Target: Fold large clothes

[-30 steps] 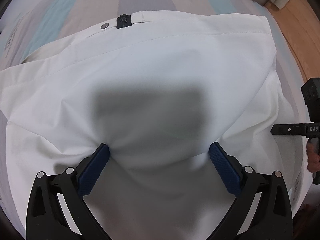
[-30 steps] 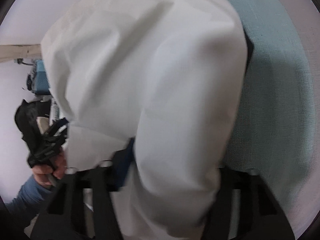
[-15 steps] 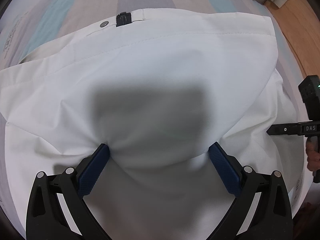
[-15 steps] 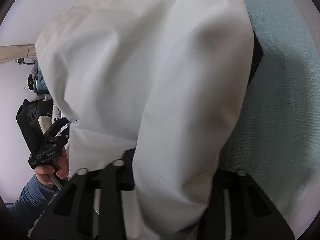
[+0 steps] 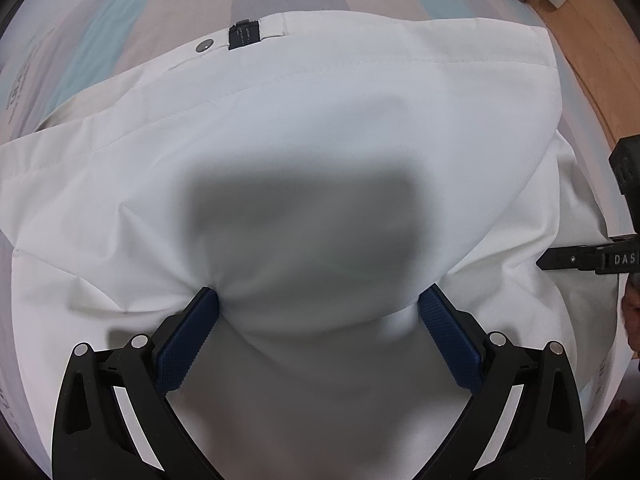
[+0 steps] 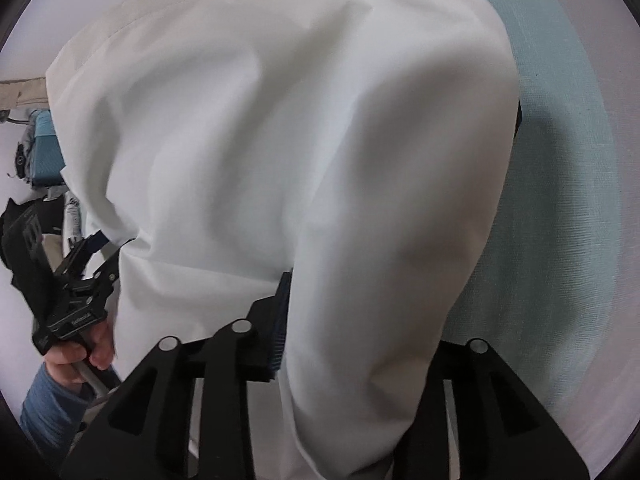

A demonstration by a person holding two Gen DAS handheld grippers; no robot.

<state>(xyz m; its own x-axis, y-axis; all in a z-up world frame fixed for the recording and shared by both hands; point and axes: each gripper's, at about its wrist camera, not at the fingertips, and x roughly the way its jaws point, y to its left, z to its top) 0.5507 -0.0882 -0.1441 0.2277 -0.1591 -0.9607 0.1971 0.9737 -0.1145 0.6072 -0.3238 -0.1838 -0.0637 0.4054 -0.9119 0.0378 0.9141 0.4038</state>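
A large white garment (image 5: 320, 128) with a metal snap and a black tag lies on a striped bed cover (image 5: 132, 44). My left gripper (image 5: 318, 300) has its blue pads wide apart, with a bulge of the white cloth lying between them. In the right wrist view the same white garment (image 6: 288, 152) drapes over my right gripper (image 6: 360, 292); only its left blue pad shows, the right finger is hidden under cloth. The right gripper also shows at the right edge of the left wrist view (image 5: 592, 260). The left gripper shows at the left of the right wrist view (image 6: 80, 280).
The bed cover (image 6: 560, 200) is teal under the right gripper. A wooden floor (image 5: 592, 40) and a curtain hem lie at the far right beyond the bed. Blue and grey items (image 6: 40, 152) stand by the wall at the left.
The left view is almost unchanged. In the right wrist view the cloth has shifted right and the left gripper has drawn a little nearer.
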